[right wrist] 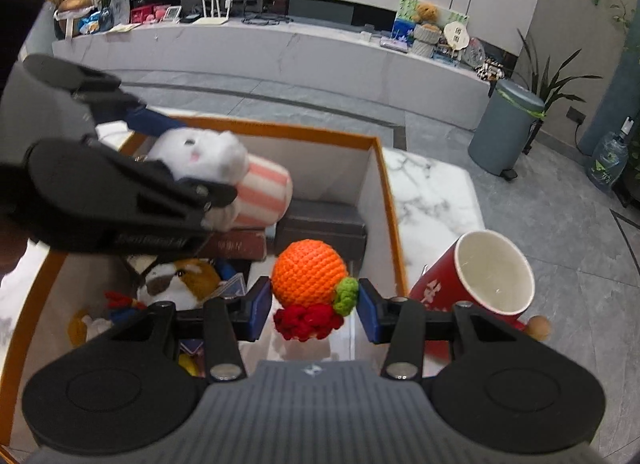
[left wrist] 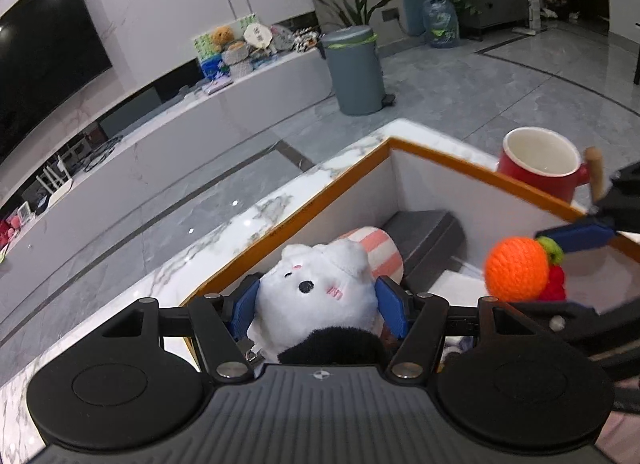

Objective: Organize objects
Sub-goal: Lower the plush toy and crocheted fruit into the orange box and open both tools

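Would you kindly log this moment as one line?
left tongs: grip white plush | right tongs: grip crocheted orange | both over orange-rimmed box

The box (right wrist: 384, 200) floor is being crowded by a striped cushion (right wrist: 264, 196) at ten o'clock; bare floor (right wrist: 312, 348) is being left at six.

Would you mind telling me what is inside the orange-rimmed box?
Orange-rimmed box holds a striped plush, dark cases, a guinea-pig plush; the grippers hide the rest.
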`<state>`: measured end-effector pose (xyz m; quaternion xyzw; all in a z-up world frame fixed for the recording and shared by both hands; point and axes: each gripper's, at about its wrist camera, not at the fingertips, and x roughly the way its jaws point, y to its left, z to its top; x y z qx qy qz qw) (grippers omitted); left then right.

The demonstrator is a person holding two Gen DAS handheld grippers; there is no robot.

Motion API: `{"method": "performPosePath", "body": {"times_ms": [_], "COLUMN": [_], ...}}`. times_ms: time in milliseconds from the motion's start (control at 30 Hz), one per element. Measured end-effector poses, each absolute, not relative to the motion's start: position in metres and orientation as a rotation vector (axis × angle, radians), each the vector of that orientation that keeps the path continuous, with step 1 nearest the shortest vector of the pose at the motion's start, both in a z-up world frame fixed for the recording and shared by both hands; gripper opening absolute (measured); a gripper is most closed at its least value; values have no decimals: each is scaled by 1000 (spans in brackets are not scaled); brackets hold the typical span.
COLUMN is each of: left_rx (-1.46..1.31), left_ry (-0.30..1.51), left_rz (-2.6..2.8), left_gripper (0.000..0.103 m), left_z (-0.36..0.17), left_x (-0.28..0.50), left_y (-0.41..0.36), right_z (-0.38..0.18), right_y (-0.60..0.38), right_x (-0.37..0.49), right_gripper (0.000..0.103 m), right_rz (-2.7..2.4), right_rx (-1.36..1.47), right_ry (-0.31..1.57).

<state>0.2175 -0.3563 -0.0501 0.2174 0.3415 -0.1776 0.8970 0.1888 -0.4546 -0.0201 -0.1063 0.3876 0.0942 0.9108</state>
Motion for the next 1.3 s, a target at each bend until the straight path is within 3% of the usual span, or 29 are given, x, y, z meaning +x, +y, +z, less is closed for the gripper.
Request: {"method": "performPosePath", "body": {"times_ms": [700,1300], "left_rx": [390,567], "left_ry": [784,841], "left_rz": [-315,-261], "left_gripper": [77,82], "left_z": [-60,-76], "left_x": [235,238], "left_y": [-345,-364], "right_z": [-35,-37], "right_y": [-445,-438], "right_x": [195,191], "right_gripper": [48,48], "right_rz": [211,245], "right_rx": [-252,-309], "right_ry": [858,857]}}
